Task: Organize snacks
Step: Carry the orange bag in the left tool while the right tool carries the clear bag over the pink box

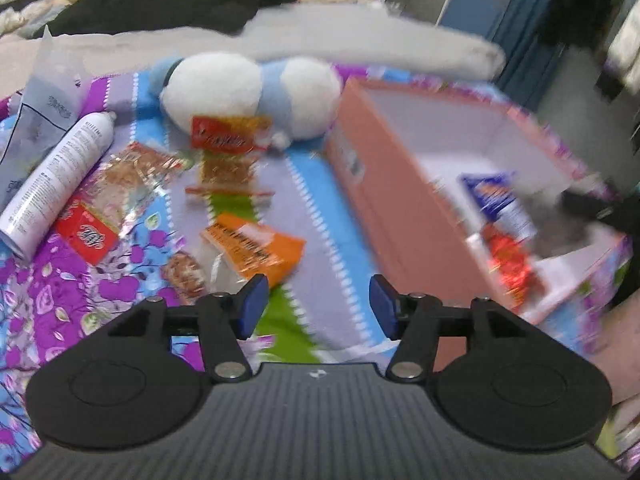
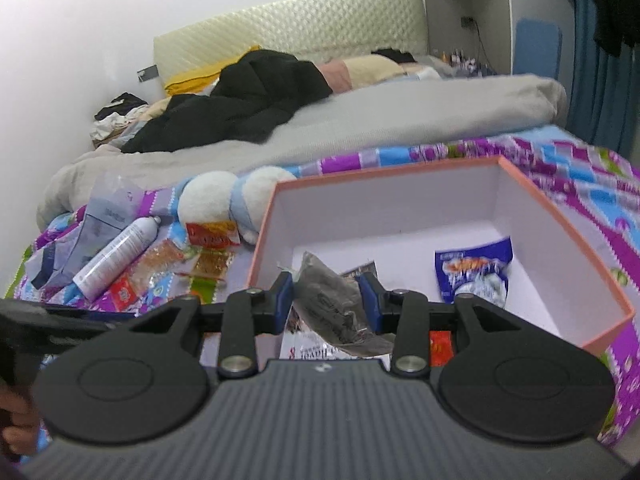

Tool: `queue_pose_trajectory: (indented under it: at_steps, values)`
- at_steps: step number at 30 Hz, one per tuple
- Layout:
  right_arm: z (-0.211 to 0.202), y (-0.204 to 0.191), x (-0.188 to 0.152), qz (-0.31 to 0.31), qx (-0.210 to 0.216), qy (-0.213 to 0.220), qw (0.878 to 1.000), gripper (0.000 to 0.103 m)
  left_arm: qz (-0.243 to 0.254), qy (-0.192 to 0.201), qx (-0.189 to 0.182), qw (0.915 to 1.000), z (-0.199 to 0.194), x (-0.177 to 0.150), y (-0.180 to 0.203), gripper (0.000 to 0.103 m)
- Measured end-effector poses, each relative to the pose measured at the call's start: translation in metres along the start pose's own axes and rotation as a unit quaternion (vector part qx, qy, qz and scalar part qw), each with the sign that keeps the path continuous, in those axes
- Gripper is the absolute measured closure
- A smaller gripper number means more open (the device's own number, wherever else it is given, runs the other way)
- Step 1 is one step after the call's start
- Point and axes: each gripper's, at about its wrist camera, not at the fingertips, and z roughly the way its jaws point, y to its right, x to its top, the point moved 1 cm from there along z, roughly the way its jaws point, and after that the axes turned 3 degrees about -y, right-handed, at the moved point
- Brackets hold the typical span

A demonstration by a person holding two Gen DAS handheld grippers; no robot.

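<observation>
In the left wrist view, the box (image 1: 400,184) occupies the right half of the frame, and the loose snacks lie on the bedspread (image 1: 312,208) to its left. The spray can (image 1: 56,176) slants along the left edge, with a snack packet (image 1: 132,176) just beside it on the right. The plush toy (image 1: 248,92) sits at upper centre, a packet (image 1: 224,132) leaning against its lower side. A flat snack pack (image 1: 256,248) lies at centre, below them. In the right wrist view, a snack bag (image 2: 474,272) lies inside the box (image 2: 560,220) toward its right wall. A wrapped snack (image 2: 332,300) sits between the right gripper (image 2: 326,304) fingers, over the box's lower left part.
</observation>
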Motion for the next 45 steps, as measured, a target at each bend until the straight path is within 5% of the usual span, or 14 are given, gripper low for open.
queue_pose_trajectory:
  at_steps: [10,16,19,21,29,37,45]
  values:
    - [0.009,0.008,-0.010,0.006,0.000,-0.014,1.000,0.063,0.118,-0.042,0.079,0.9890,0.065,0.012,-0.021,0.008]
    - [0.012,0.006,-0.012,0.002,0.004,-0.018,1.000,0.063,0.186,-0.084,0.124,0.9711,0.098,0.005,-0.020,0.009]
    - [0.013,0.002,-0.013,-0.005,0.007,-0.022,1.000,0.063,0.166,-0.090,0.117,0.9751,0.106,0.004,-0.029,0.014]
    - [0.014,0.003,-0.014,-0.006,0.007,-0.024,1.000,0.063,0.155,-0.085,0.120,0.9769,0.104,0.004,-0.032,0.033]
    - [0.019,0.003,-0.016,-0.004,0.009,-0.031,0.999,0.063,0.133,-0.088,0.115,0.9804,0.093,0.006,-0.034,0.049]
    - [0.017,0.001,-0.008,-0.012,0.007,-0.023,1.000,0.063,0.074,-0.066,0.076,0.9921,0.061,0.030,-0.033,0.055]
    - [0.012,0.008,0.011,-0.013,0.000,0.000,1.000,0.063,0.029,0.016,0.006,0.9994,0.000,0.089,-0.002,0.055]
